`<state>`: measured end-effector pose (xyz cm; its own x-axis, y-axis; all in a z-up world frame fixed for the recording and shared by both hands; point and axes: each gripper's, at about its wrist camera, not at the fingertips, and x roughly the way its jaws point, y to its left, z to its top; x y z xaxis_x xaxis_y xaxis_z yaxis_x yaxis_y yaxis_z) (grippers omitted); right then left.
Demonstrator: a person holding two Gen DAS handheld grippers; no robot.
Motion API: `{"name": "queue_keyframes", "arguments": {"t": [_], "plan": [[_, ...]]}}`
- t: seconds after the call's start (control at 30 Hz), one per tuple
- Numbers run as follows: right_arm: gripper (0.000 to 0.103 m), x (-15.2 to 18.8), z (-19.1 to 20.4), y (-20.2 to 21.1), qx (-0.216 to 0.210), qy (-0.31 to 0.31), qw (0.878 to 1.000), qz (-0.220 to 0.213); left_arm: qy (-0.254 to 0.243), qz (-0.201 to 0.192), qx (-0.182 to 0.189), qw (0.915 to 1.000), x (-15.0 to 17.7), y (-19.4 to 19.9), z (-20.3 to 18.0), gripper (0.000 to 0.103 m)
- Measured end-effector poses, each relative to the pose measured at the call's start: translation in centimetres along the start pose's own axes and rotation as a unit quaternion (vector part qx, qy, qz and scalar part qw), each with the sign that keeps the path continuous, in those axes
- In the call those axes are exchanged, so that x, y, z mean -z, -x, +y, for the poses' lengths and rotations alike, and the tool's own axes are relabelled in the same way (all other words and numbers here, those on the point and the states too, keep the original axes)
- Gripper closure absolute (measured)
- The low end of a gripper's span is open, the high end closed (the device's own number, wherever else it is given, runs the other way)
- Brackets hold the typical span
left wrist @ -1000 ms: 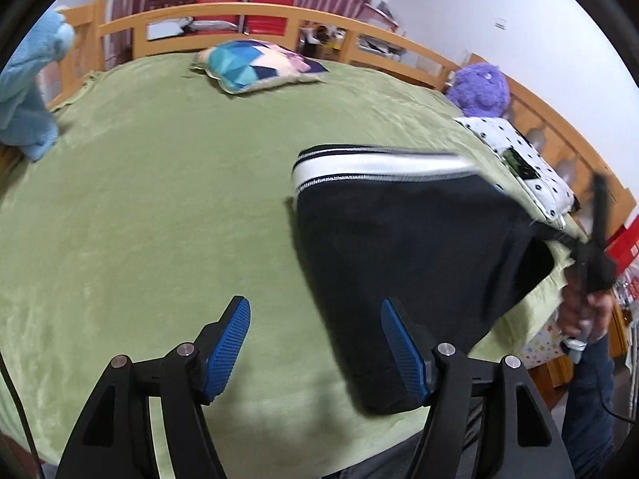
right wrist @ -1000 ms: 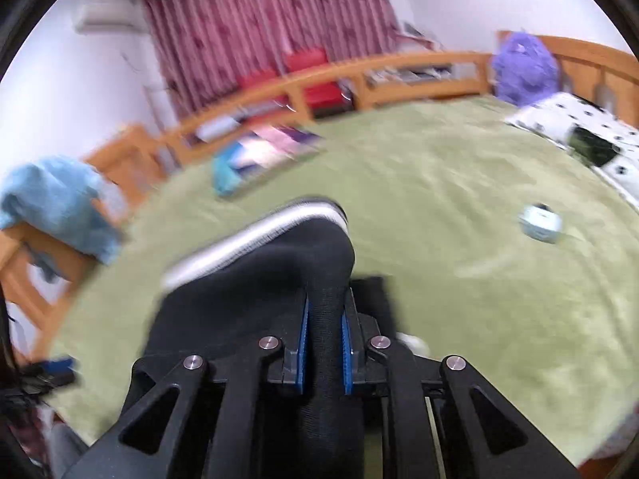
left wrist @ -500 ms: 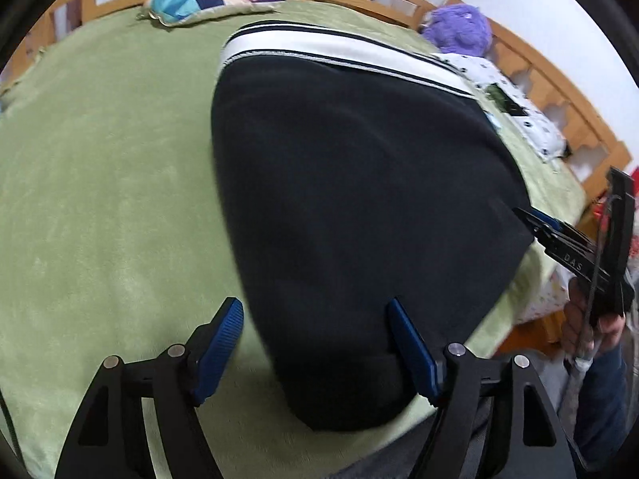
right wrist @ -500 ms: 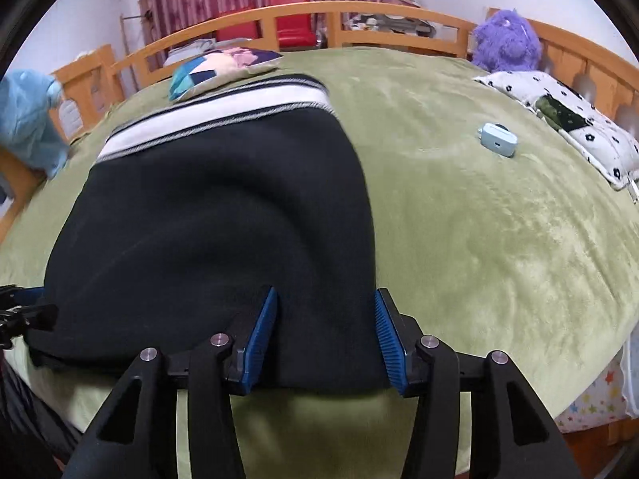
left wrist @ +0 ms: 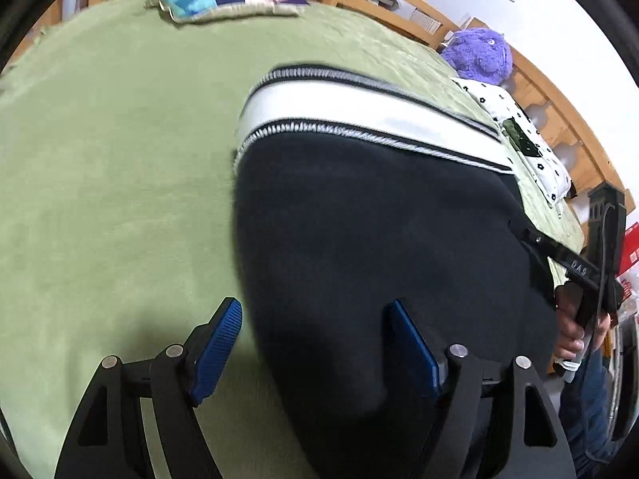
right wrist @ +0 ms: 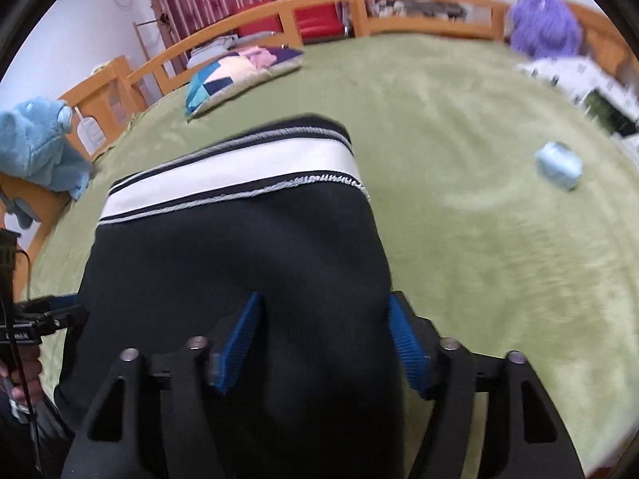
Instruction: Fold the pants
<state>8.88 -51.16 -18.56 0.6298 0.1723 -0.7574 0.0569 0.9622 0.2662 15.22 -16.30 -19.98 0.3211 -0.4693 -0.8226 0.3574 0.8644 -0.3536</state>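
While left cam misses it, right shows blue case [right wrist: 558,165] nr pants [right wrist: 239,263].

Bed [left wrist: 100,167] bare & open left of pants [left wrist: 379,239]; right side free bar small blue box [right wrist: 559,164]. Pillow [right wrist: 239,76] blocks far end.

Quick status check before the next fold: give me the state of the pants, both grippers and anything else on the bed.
Pants: lying flat, folded, waistband far side.
Left gripper: jaws opening, pads clear of the fabric.
Right gripper: jaws opening over the near edge, not gripping.
Patchwork cushion: lying flat.
Small blue case: closed, lying apart from the pants.
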Motion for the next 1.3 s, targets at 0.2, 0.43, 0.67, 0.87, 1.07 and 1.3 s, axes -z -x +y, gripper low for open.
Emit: {"name": "queue_keyframes", "arguments": {"t": [0.2, 0.43, 0.67, 0.87, 1.07, 1.3], "plan": [[0.031, -0.2, -2.1, -3.1, -0.08, -0.061, 0.994, 0.034, 0.013, -0.015, 0.046, 0.9988, -0.4, -1.9, 0.6, 0.027], [0.066, -0.1, -0.6, -1.3, -0.066, -0.073, 0.995, 0.01, 0.005, -0.05, 0.07, 0.9963, -0.9, 0.5, 0.9, 0.075], [0.085, -1.0, 4.9, 3.5, -0.059, -0.064, 0.996, -0.036, -0.023, -0.089, 0.071, 0.9932, -1.4, 6.2, 1.4, 0.078], [0.087, -0.6, 12.5, 2.2, -0.132, -0.055, 0.989, -0.031, 0.007, -0.112, 0.031, 0.9932, -2.0, 13.2, 10.4, 0.078], [0.087, 0.1, 21.8, -3.6, -0.175, -0.026, 0.984, 0.006, 0.045, -0.083, -0.02, 0.9954, -1.8, 14.9, 18.8, 0.075], [0.059, -0.3, 21.0, -3.2, -0.035, 0.015, 0.999, 0.006, 0.05, -0.068, -0.103, 0.9911, 1.5, 13.3, 18.6, 0.051]]}}
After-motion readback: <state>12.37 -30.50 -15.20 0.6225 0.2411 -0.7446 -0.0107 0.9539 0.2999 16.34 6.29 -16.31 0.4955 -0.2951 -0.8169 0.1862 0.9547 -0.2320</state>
